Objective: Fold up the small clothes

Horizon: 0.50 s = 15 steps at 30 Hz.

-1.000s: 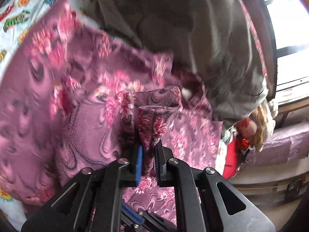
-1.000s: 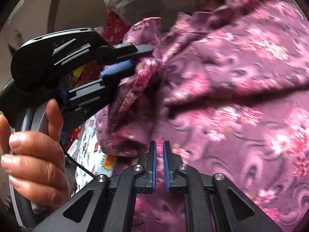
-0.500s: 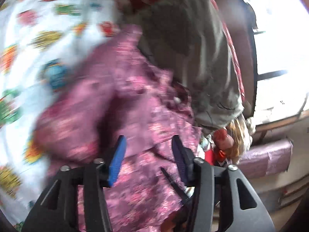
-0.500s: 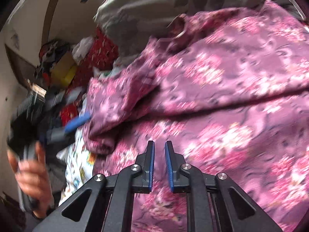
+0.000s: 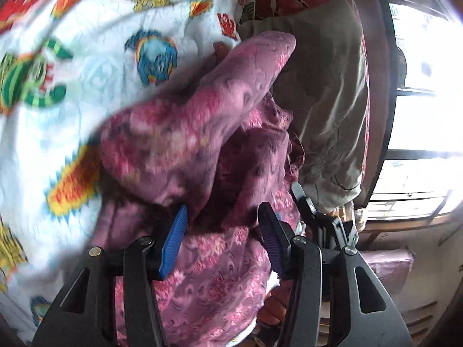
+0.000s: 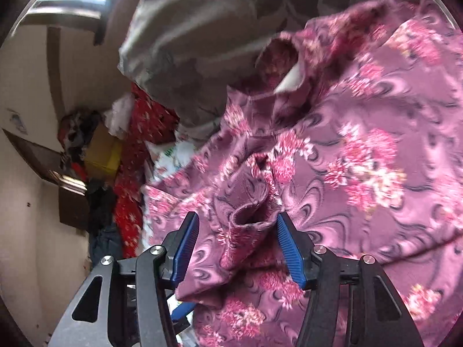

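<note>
Purple fleece with pink flower print fills most of what I see through both wrist cameras: the small floral fleece garment (image 5: 185,133) lies crumpled on a white bedsheet printed with bright cartoon figures (image 5: 86,66), which takes the upper left of the left wrist view. My left gripper (image 5: 221,231) has its blue-padded fingers (image 5: 173,240) spread at the bottom centre of that view, with a raised hump of the garment just beyond and between them; I see no pad pressing on the cloth. Its jaws have just been opening. To the upper right of the hump lies a grey-olive cloth (image 5: 327,86), and a bright window (image 5: 419,115) fills the right edge. In the right wrist view the garment (image 6: 361,150) covers the centre and right, with its neck opening and a white label toward the upper centre. My right gripper (image 6: 237,243) sits at the bottom centre, fingers (image 6: 186,248) spread, and its jaws have just been opening too. A sleeve cuff (image 6: 251,217) with its round mouth facing the camera sits between them; it seems to brush the right-hand pad, but nothing is pinched. Red patterned fabric (image 6: 139,150) and a yellow box (image 6: 102,150) lie at centre left, beside a plain wall.
</note>
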Motion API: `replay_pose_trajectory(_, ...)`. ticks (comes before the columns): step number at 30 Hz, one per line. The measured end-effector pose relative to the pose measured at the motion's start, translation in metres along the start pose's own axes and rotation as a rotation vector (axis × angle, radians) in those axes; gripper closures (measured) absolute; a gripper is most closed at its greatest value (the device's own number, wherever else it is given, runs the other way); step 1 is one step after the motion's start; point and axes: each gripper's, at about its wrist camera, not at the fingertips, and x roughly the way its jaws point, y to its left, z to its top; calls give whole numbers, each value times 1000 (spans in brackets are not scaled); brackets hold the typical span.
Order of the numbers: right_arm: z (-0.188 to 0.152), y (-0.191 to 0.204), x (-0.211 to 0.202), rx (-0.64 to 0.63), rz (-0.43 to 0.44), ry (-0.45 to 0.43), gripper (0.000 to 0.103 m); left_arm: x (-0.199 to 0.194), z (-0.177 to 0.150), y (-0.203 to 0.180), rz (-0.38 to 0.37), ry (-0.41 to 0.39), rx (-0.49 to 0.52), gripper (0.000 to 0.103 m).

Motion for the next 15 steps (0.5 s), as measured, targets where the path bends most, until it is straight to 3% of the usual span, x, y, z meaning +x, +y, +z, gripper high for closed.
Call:
replay_pose_trajectory(1, 0, 2, -1, -24, 4, -7, 62, 1, -5, -1, -2, 0, 6, 54)
replay_pose_trajectory(2, 1, 4, -3, -56, 1, -15, 82, 0, -9, -2, 2, -2, 13, 54)
replay_pose_trajectory(3, 2, 5, -6, -76, 2, -17, 90, -2, -11, 0, 10, -5, 20, 54)
replay_pose_trajectory(5, 4, 3, -17, -107, -9, -43, 95, -2, -13, 1, 34, -13, 26, 54)
replay_pose_trajectory(15, 25, -43, -86, -65, -35, -156, 96, 11, 0, 6, 60, -80, -76, 54)
